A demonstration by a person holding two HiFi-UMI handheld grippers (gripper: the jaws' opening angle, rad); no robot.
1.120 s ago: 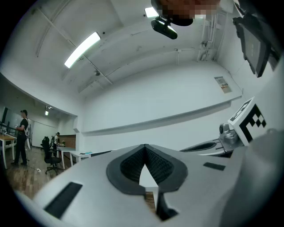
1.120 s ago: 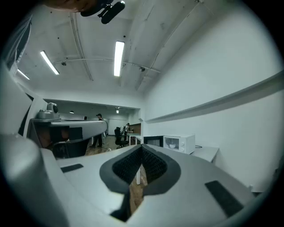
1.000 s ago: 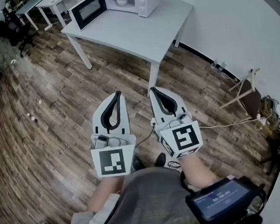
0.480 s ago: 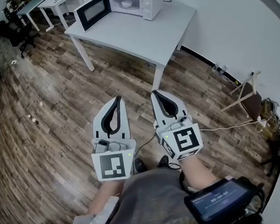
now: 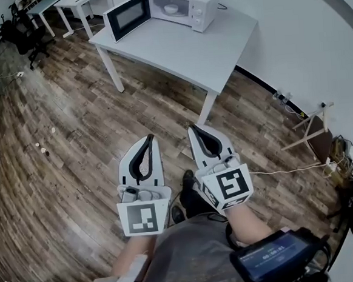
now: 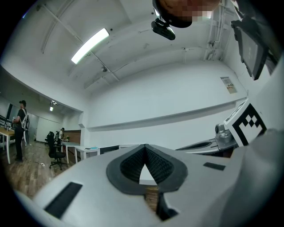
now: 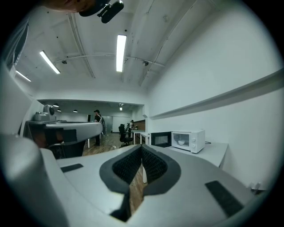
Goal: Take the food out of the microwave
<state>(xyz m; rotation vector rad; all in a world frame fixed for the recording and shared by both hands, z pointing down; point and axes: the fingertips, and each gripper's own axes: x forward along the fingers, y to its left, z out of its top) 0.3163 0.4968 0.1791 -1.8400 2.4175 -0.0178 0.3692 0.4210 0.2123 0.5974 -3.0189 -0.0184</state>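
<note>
The fingers [image 5: 156, 163] of my left gripper [image 5: 149, 136] are pressed together at their tips with nothing between them. The fingers [image 5: 220, 143] of my right gripper [image 5: 192, 129] are closed the same way, also empty. I hold the two grippers side by side, close but apart, pointing level above the wood-plank floor [image 5: 72, 133]. The white microwave [image 5: 197, 5] stands well ahead of me on a white tabletop [image 5: 175, 46], toward its far edge near the wall, with its door [image 5: 127, 14] swung open to the left. A white bowl [image 5: 171, 9] sits inside the chamber; I cannot tell what food is in it. Neither gripper is anywhere near it. Beyond the tabletop, off to the left, stand more desks [image 5: 68, 3] and dark office chairs [image 5: 19, 31].
</note>
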